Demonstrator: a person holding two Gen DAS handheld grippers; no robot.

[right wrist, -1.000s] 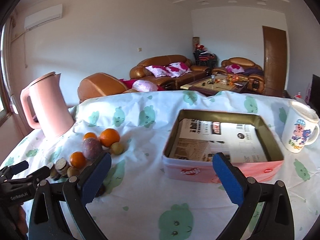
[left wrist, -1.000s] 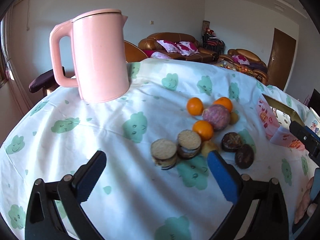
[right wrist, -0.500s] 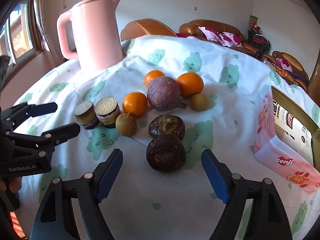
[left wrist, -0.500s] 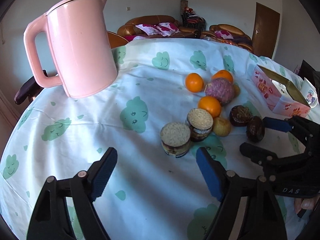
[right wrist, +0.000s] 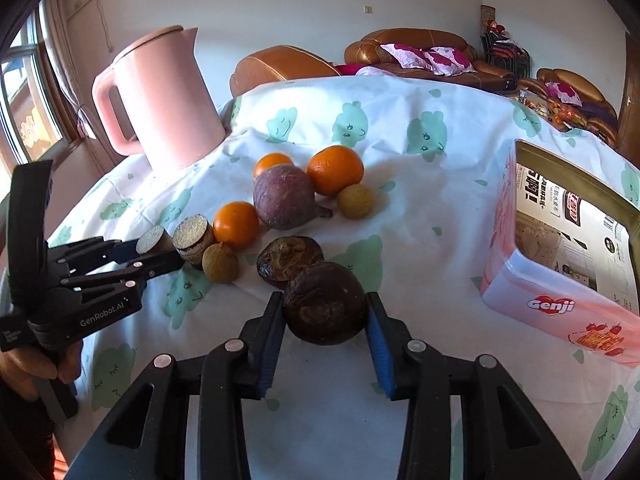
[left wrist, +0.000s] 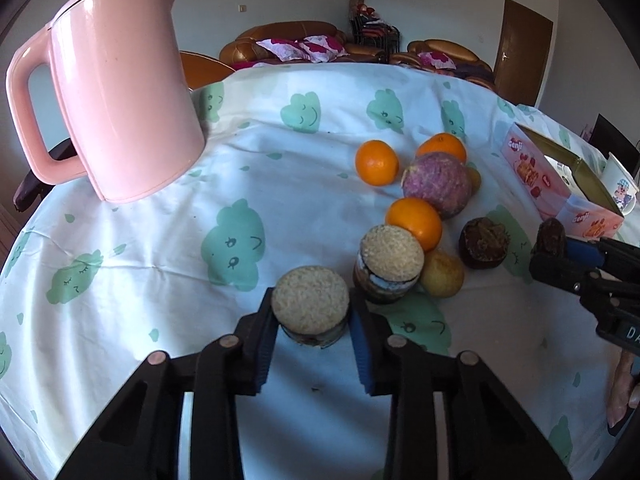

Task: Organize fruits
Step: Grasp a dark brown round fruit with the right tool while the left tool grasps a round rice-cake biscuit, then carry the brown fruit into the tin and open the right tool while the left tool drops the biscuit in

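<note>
My left gripper is shut on a short round piece with a pale grainy top, which rests on the tablecloth. A second such piece stands just right of it. My right gripper is closing, its blue pads against the sides of a dark brown wrinkled fruit. Behind that fruit lie another dark fruit, a purple fruit, three oranges, one of them at the back, and two small tan fruits, one near the left gripper.
An open pink tin box stands to the right of the fruits. A tall pink kettle stands at the back left. A mug sits beyond the box. The tablecloth drops away at the edges.
Both grippers came forward and down to the pile and closed from wide open, the left around the near grainy-topped piece, the right around the near dark fruit.
</note>
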